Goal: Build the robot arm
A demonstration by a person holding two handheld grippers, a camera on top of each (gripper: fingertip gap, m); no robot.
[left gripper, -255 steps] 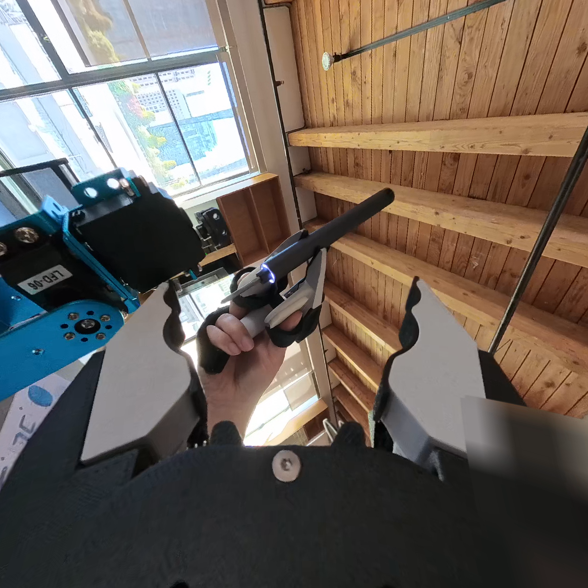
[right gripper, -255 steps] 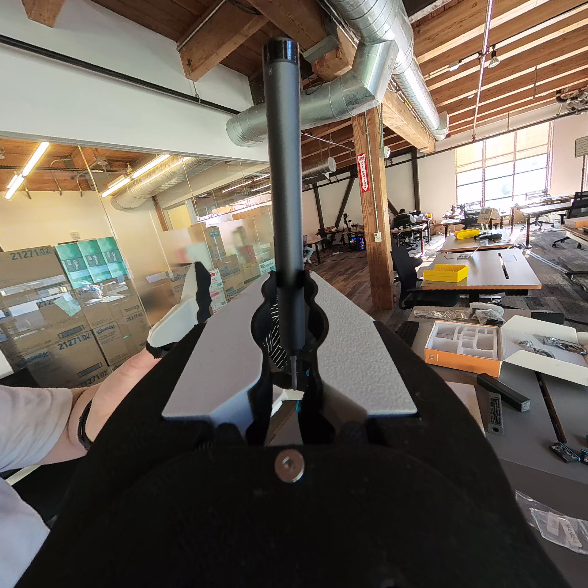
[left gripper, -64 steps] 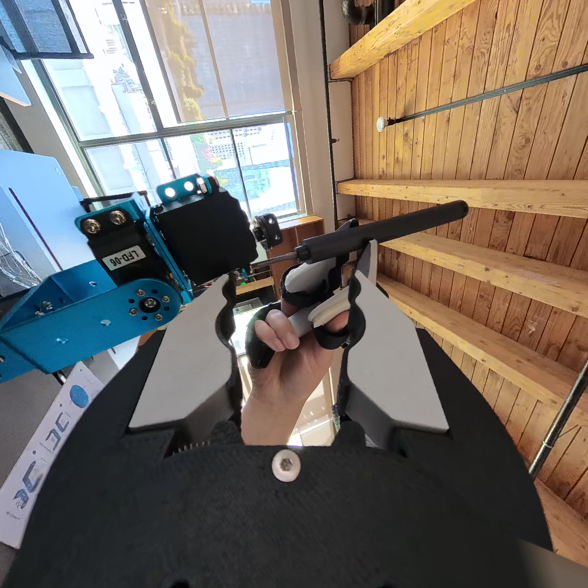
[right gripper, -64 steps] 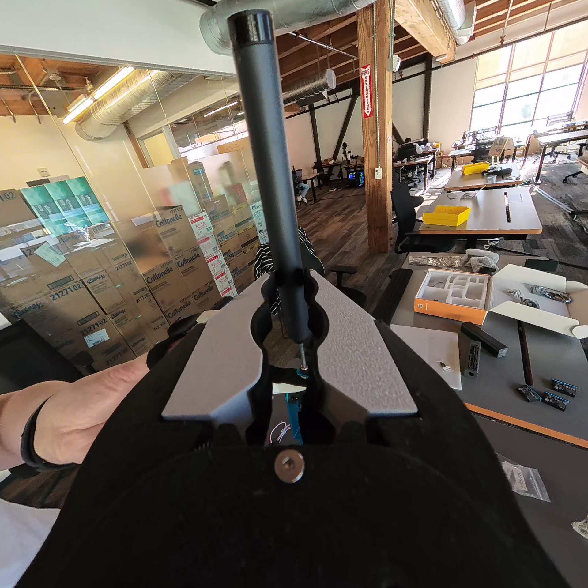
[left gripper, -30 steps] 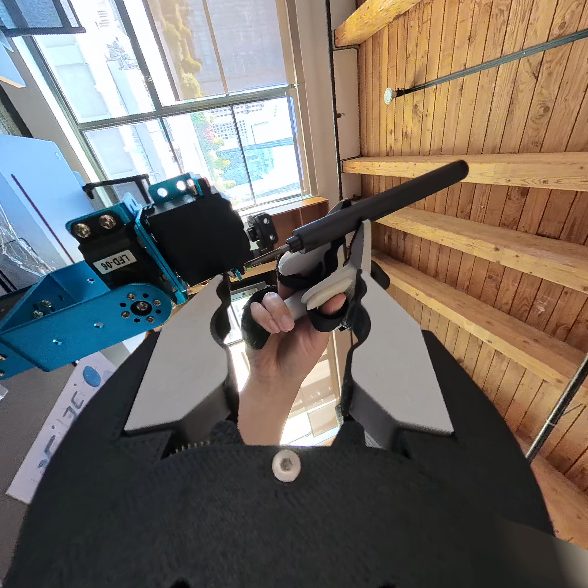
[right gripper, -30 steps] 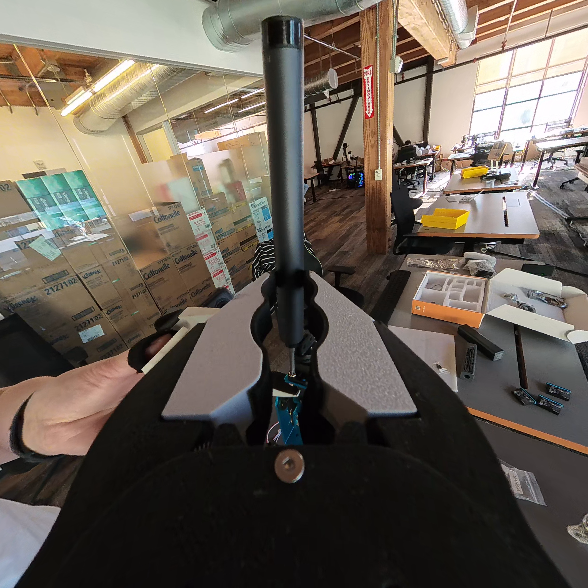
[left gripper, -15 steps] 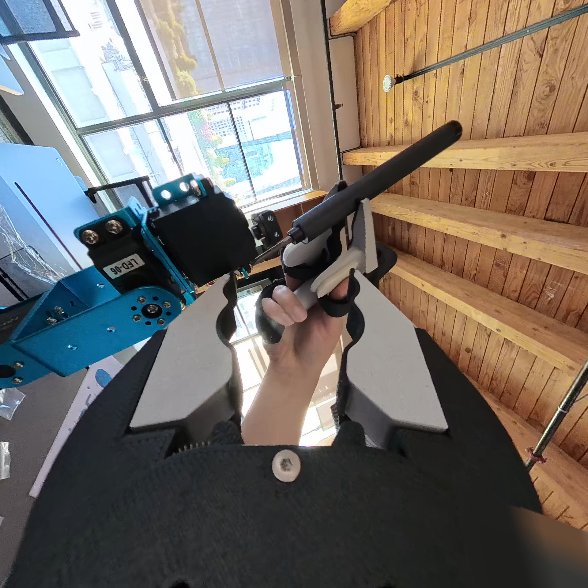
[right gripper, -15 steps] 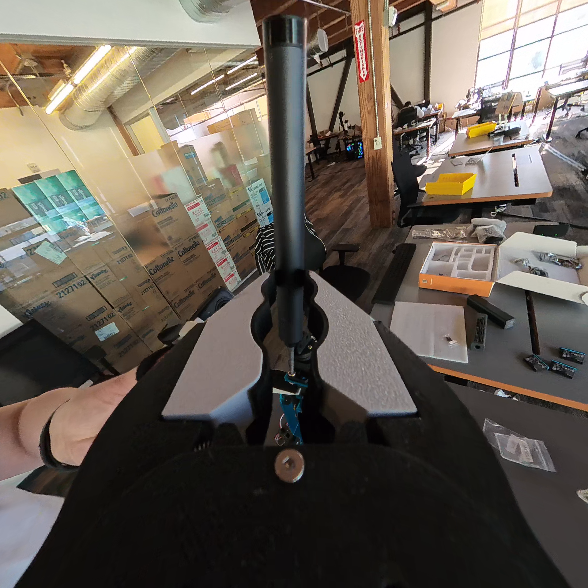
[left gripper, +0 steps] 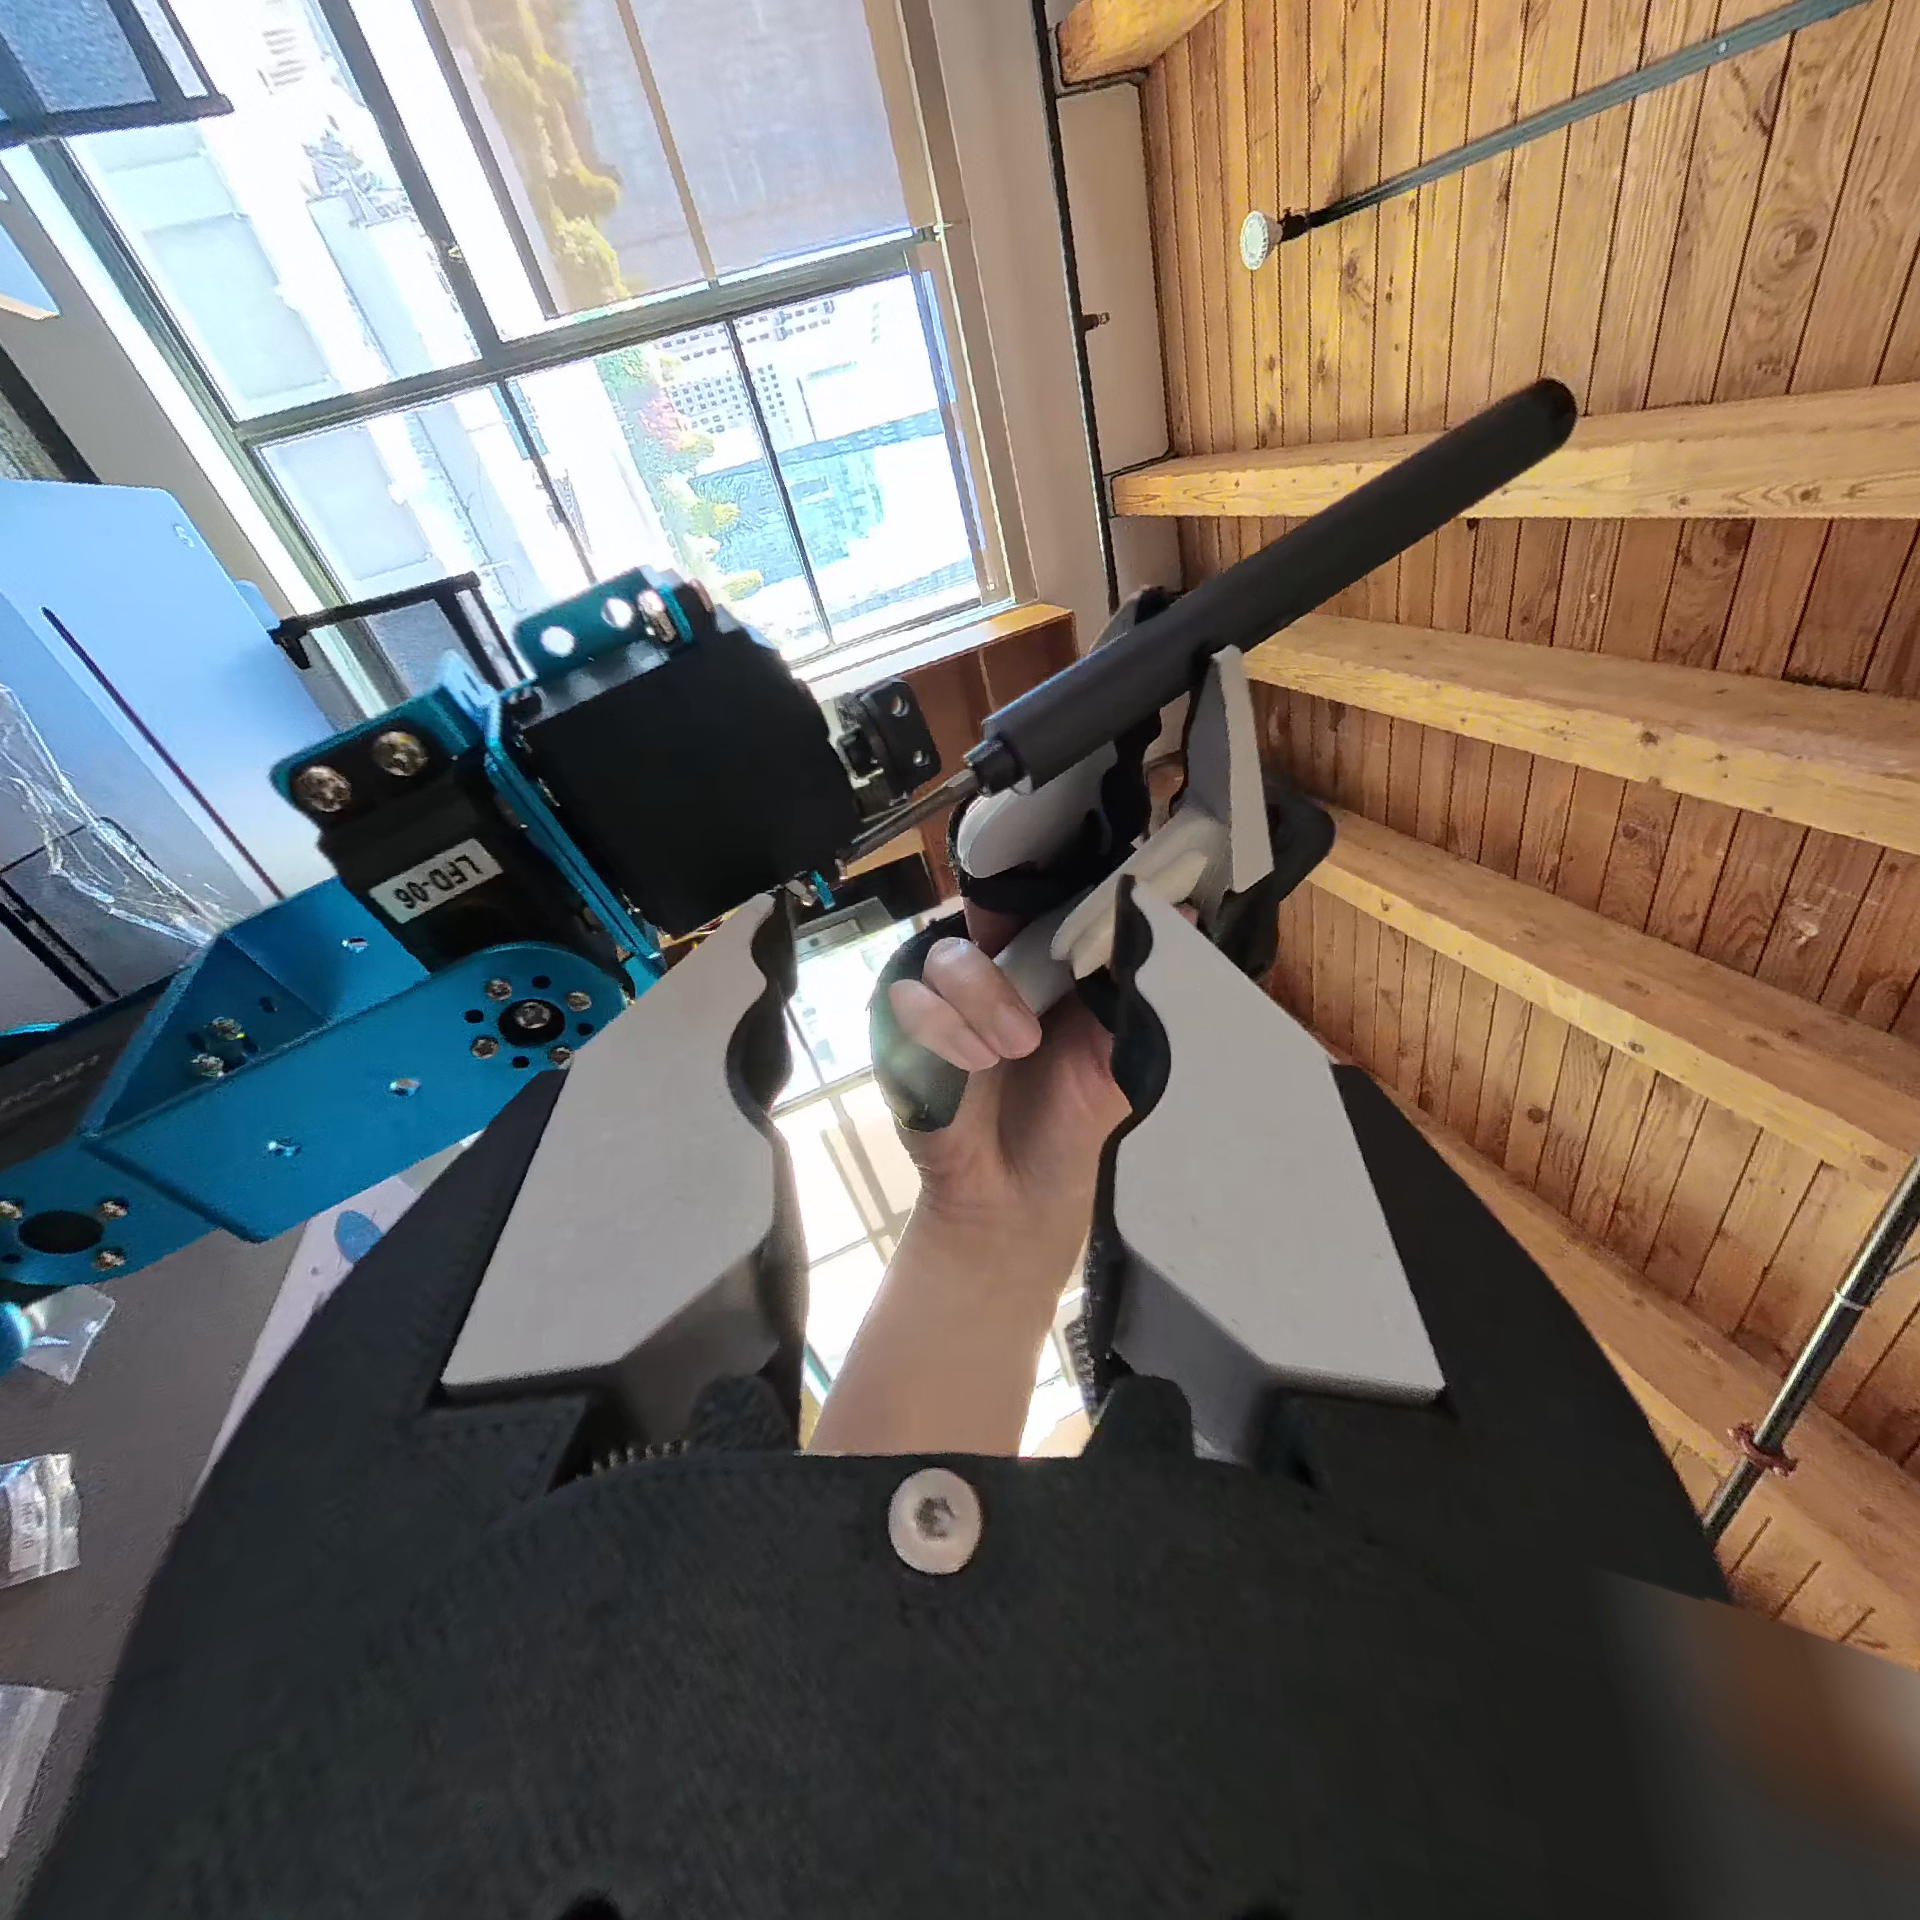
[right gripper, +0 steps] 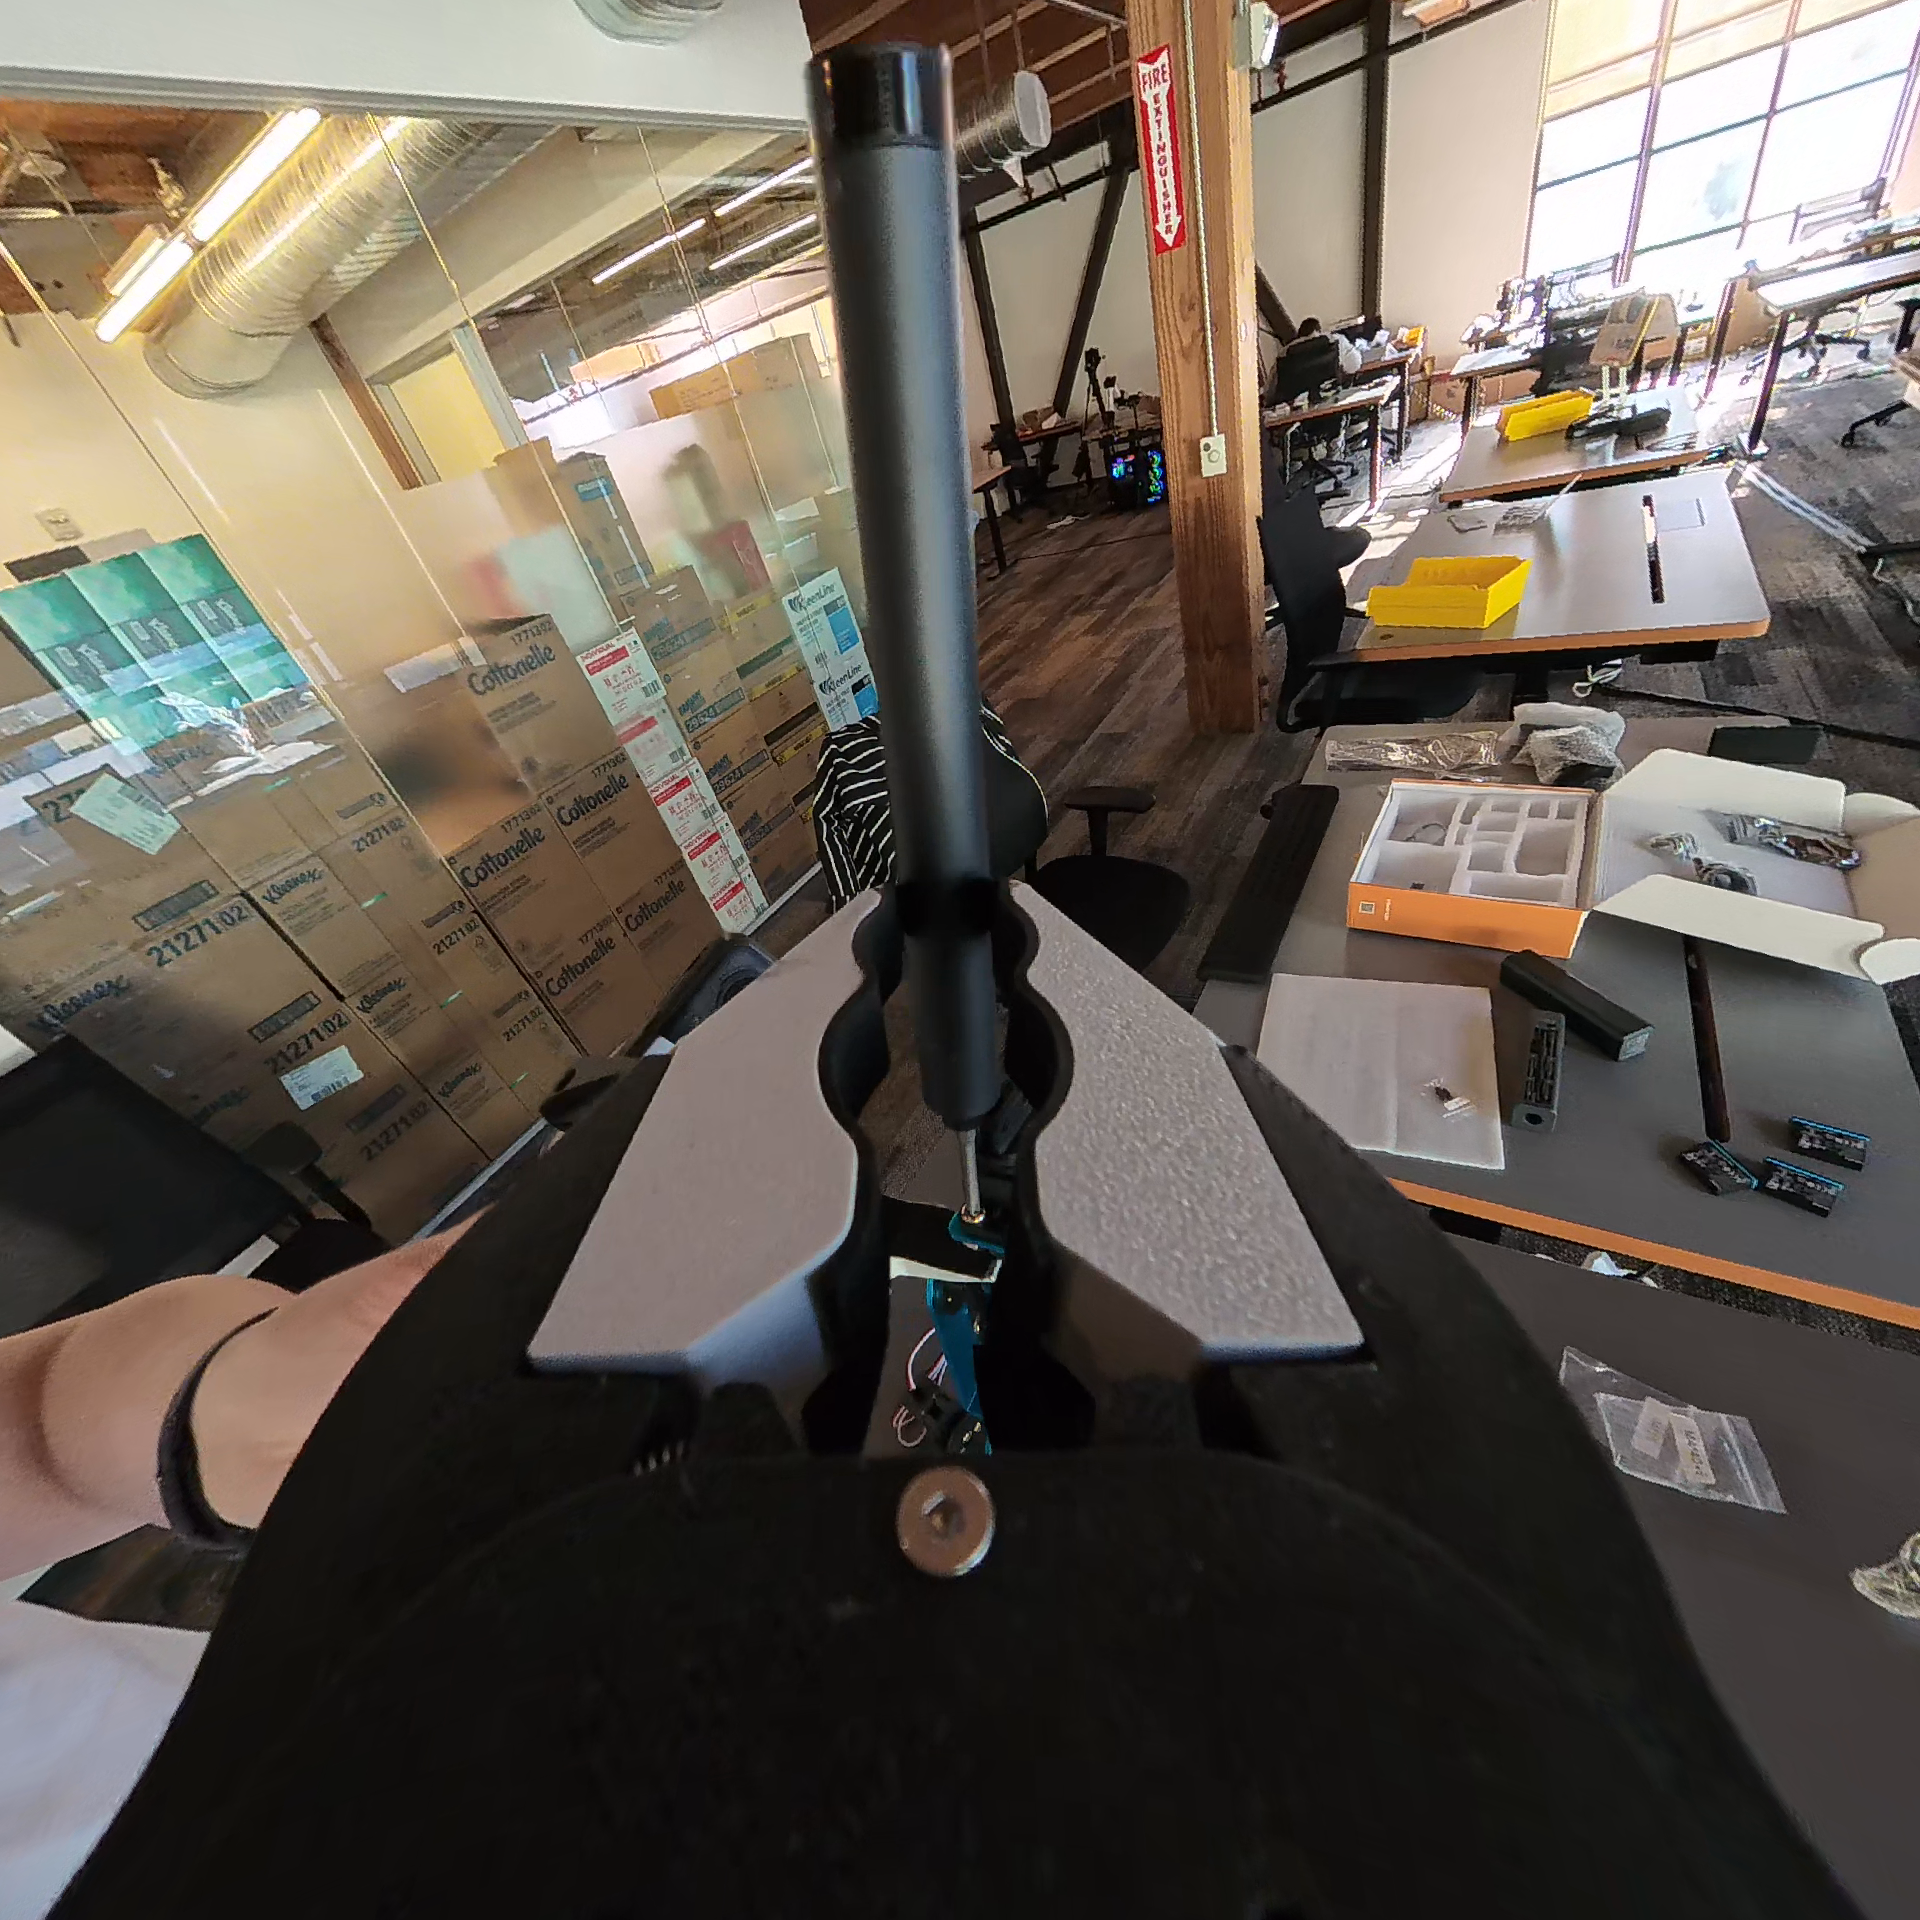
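Observation:
My right gripper is shut on a dark grey electric screwdriver that stands up between its fingers. The bit tip rests on a blue metal bracket seen low in the gap. In the left wrist view the same screwdriver slants up to the right, and its bit touches the edge of a black servo block mounted in the blue bracket. My left gripper is open and empty. The bracket lies just left of its left finger. A hand on the right gripper's handle shows between the fingers.
A grey table at right carries an orange box with a white foam insert, a white sheet, a black case, small blue-black parts and plastic bags. Stacked cardboard boxes stand behind glass at left.
The screwdriver has tilted more steeply upward in the left wrist view while its bit stays at the servo's edge. The right wrist view has tipped down toward the table. The left jaws narrowed since 8.5 s ago.

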